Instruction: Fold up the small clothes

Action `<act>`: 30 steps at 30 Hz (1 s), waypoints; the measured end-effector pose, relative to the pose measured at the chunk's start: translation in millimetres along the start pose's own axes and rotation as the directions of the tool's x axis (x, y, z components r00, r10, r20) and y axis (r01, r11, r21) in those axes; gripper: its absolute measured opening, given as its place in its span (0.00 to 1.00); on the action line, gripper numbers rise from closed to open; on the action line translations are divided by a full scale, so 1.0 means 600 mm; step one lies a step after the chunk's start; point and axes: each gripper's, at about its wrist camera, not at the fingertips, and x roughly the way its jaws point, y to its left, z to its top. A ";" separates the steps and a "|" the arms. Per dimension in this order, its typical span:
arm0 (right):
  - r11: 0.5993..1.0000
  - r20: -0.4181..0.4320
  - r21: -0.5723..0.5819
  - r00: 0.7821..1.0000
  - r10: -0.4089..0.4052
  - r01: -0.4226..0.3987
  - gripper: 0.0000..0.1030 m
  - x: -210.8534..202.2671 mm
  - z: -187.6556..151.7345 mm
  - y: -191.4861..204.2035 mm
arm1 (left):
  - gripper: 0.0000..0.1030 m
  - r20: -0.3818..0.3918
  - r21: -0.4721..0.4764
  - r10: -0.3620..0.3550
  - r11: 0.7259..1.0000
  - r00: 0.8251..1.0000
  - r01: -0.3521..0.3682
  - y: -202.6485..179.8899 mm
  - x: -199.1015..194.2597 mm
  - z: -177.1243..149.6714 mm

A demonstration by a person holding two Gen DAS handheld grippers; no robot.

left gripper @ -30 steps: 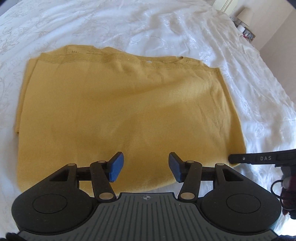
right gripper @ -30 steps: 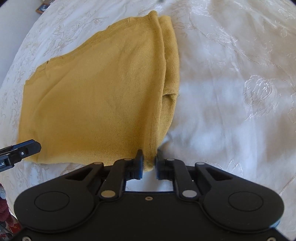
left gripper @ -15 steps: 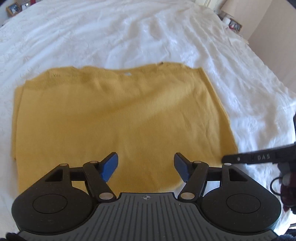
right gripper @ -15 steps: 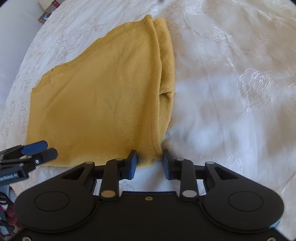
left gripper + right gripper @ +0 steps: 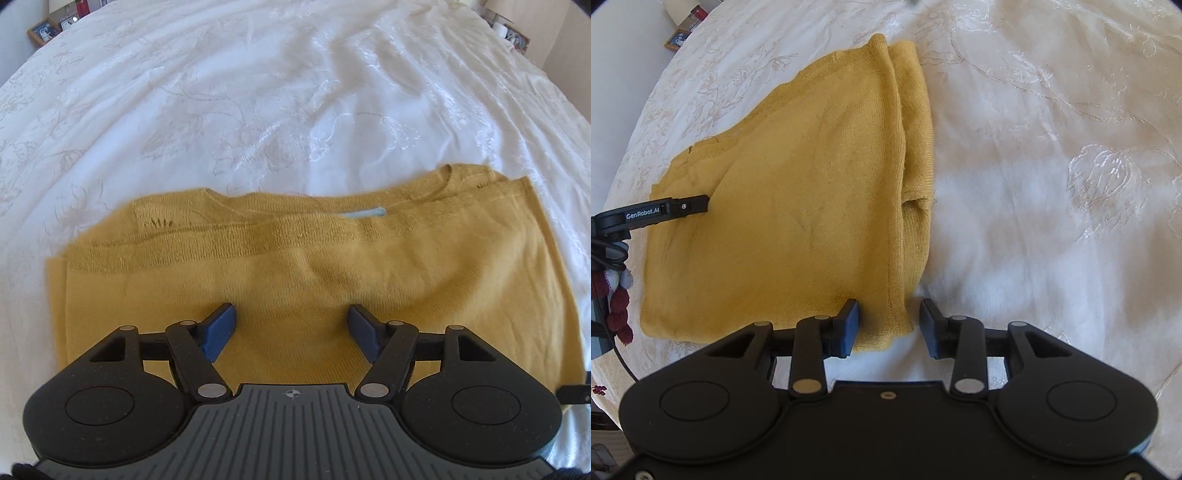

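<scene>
Lying: the yellow sweater is spread flat on the white bed, already folded over itself, its top layer's ribbed edge and a pale label showing along the far side in the left view.
Long axis: in the left view the sweater runs side to side across the picture; in the right view it runs away from the camera, with the stacked fold edge along its right side.
Left claw: the left claw hangs over the near middle of the sweater, blue pads well apart, nothing pinched between them; cloth only lies beneath. It is tilted steeply down toward the cloth.
Left claw from the right view: one black finger reaches in over the sweater's left part.
Right claw: the right claw straddles the near right corner, jaws opening, with the corner between the pads but clear gaps on both sides, so it is not gripped. It also points steeply down.
Nearer hand: the right claw is nearer the fold edge and corner; the left is nearer the sweater's middle.
Judgement: this fold looks laid; the next likely turns on the side-to-side axis.
</scene>
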 end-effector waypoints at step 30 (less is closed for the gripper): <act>0.930 0.023 0.059 0.932 0.363 -0.363 1.00 0.068 0.139 -0.053 | 0.67 0.062 -0.227 -0.048 0.972 0.997 0.060 0.017 -0.052 0.011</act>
